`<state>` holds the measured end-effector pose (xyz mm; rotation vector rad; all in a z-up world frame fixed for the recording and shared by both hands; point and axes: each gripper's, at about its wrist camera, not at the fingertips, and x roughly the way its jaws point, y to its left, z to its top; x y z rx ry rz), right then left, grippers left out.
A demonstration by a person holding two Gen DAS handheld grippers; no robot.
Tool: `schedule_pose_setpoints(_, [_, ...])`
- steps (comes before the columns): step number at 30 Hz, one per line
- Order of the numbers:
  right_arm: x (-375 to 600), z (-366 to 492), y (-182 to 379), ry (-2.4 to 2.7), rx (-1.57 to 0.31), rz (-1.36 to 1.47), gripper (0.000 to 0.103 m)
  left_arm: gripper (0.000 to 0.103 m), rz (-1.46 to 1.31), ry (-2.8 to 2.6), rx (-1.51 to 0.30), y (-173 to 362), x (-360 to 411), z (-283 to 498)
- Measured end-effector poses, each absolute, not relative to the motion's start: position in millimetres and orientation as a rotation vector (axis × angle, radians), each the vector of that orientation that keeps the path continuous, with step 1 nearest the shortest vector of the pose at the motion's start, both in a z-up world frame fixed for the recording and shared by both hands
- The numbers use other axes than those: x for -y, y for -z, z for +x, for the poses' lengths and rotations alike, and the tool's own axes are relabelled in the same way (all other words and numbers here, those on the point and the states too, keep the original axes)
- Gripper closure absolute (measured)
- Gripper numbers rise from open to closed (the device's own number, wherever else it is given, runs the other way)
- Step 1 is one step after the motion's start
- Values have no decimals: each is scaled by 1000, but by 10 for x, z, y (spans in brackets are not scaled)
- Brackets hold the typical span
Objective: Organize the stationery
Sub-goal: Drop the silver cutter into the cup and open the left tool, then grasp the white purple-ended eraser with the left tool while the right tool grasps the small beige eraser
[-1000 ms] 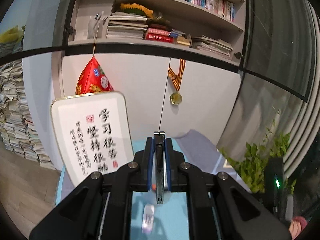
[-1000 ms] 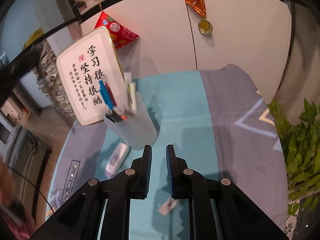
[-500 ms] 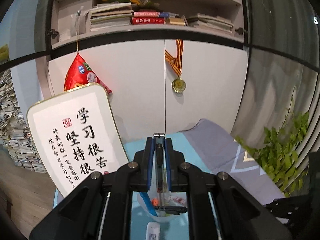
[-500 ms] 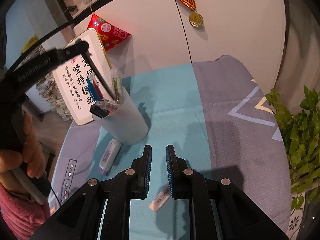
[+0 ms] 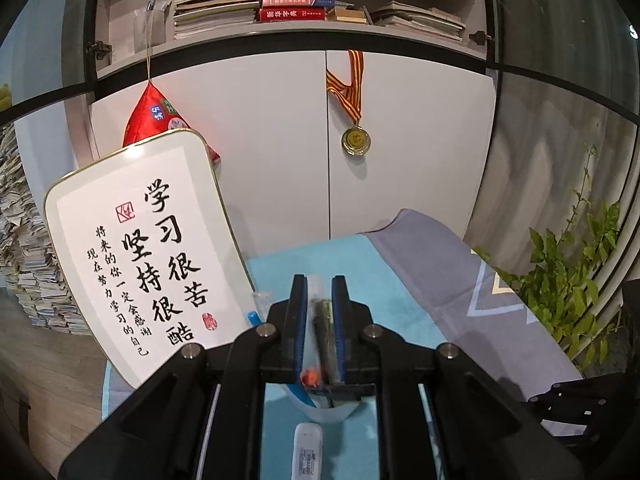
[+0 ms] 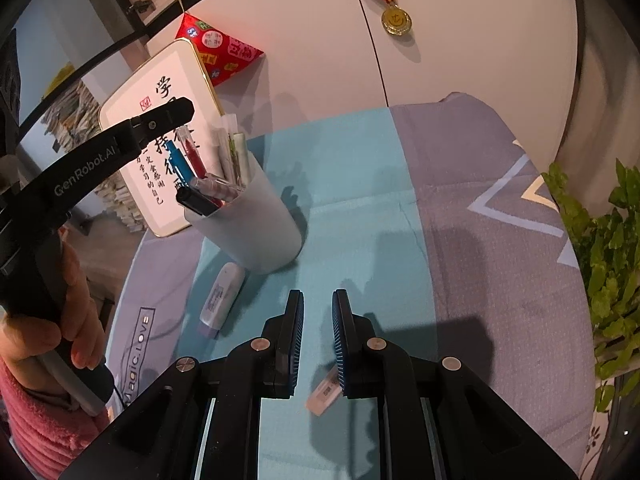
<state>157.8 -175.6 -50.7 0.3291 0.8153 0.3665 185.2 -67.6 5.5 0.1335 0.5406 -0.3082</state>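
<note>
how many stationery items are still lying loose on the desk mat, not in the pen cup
2: a correction tape lies beside the pen cup, and an eraser under the right gripper. Others may be hidden.

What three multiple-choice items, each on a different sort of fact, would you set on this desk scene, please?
1. Where does the white item with the lilac end lie?
A. On the teal cloth beside the pen cup
B. Among the pens
C. On the bookshelf

2. What colour is the hanging pouch?
A. Green
B. Black
C. Red

3. What does the right gripper hold?
A. A pen
B. Nothing
C. A ruler

Answers:
1 A, since it lies flat at the cup's foot.
2 C, since it shows red against the white cabinet door.
3 B, since the gap between its jaws is empty and the eraser lies on the cloth below.
</note>
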Motion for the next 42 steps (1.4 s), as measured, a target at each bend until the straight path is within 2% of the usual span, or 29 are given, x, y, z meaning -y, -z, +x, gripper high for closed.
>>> schedule_pose_setpoints(2, [1760,1566,508,-363,-820,329,89,89,130,309,-543,-64,668,1834])
schedule_pose_setpoints(6, [1762,1563,519,-358,-838,329,89,69,104,306,-528,-118,596,1743])
schedule_pose_setpoints(10, [1754,1568,556,-352,-870,331,88,55,98,274,-493,-184,463,1555])
schedule_pose_setpoints(12, [1735,1574,596,-343,-899,330,74,51,104,259,-480,-183,401,1450])
schedule_pose_setpoints(13, [1733,1577,607,-339,-908,334,59,49,104,256,-478,-172,371,1401])
schedule_pose_setpoints(14, [1733,1575,633,-330,-917,349,49,48,104,254,-478,-159,339,1358])
schedule_pose_setpoints(15, [1734,1567,644,-326,-919,358,48,47,104,249,-481,-131,296,1296])
schedule_pose_setpoints(24, [1679,1570,797,-288,-1017,383,48,46,111,247,-582,266,118,1097])
schedule_pose_setpoints(34, [1610,1576,916,-257,-1081,391,48,46,216,274,-727,832,372,1278])
schedule_pose_setpoints(42, [1551,1650,1004,-246,-1118,405,48,46,200,276,-770,986,369,1407])
